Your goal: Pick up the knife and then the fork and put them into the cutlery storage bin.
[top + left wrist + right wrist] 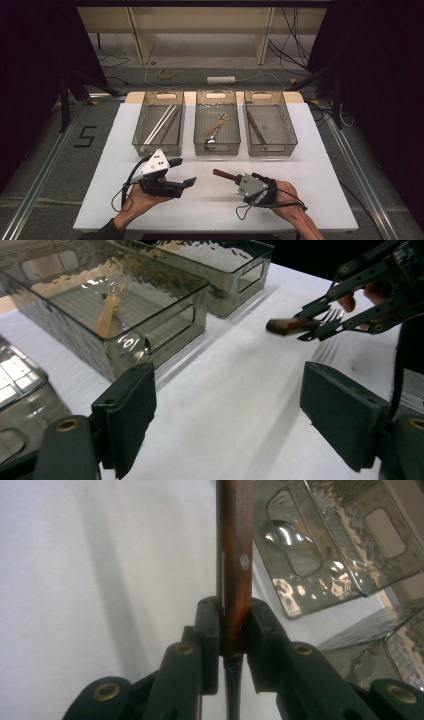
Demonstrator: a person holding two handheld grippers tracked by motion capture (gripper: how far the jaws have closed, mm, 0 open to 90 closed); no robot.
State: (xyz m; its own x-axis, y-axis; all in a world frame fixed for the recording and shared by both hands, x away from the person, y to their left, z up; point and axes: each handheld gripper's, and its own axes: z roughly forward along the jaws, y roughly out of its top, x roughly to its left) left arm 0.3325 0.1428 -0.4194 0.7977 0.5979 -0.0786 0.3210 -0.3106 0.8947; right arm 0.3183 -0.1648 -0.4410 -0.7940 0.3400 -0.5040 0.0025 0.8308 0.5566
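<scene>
Right gripper [231,625] fingers clamping the fork [235,555] by its wooden handle, handle sticking out ahead, left gripper [227,415] fingers standing apart, holding nothing.

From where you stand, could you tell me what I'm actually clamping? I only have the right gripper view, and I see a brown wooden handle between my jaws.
Observer: It is a fork; the left gripper view shows its tines on the far side of your right gripper.
Operator: Thank you. Is the other gripper carrying anything?
Observer: No, the left gripper has its jaws wide apart with nothing between them.
Operator: And what lies in the bins ahead of me?
Observer: In the high view, the left bin holds white chopsticks, the middle bin a spoon, and the right bin a brown-handled knife.
</scene>
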